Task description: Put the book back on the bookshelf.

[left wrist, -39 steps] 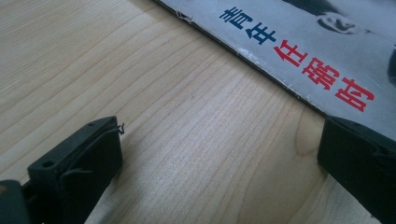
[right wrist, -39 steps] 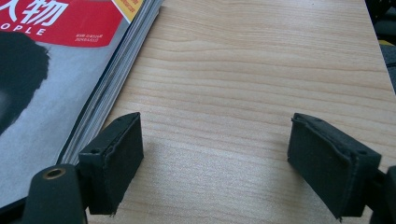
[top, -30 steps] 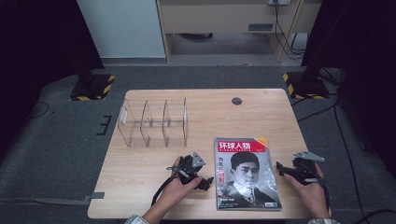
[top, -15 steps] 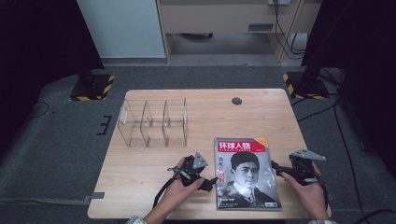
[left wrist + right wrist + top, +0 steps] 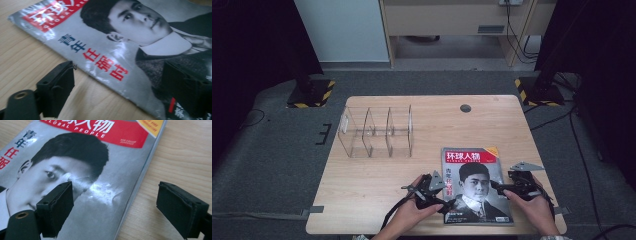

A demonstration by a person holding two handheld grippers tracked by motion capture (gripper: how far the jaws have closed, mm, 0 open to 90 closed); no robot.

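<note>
A magazine (image 5: 474, 182) with a red title band and a black-and-white portrait lies flat on the wooden table (image 5: 377, 200), near its front right. My left gripper (image 5: 446, 196) is at the magazine's left edge. In the left gripper view that edge of the magazine (image 5: 140, 50) runs between the jaws; the left gripper (image 5: 120, 92) has just been closing a little, but its pads stand apart from the paper. My right gripper (image 5: 503, 188) is at the right edge. In the right gripper view, the right gripper (image 5: 120, 207) is open, one jaw over the magazine (image 5: 75, 170) and one over bare wood.
A clear plastic rack (image 5: 377, 131) with three compartments stands at the table's left middle. A round cable hole (image 5: 465, 108) is near the far edge. Two black stands with striped bases (image 5: 312, 92) flank the table on the floor.
Both hands have closed in on the magazine: the left gripper moved right to its left edge, the right gripper moved left to its right edge. The magazine has not moved.
</note>
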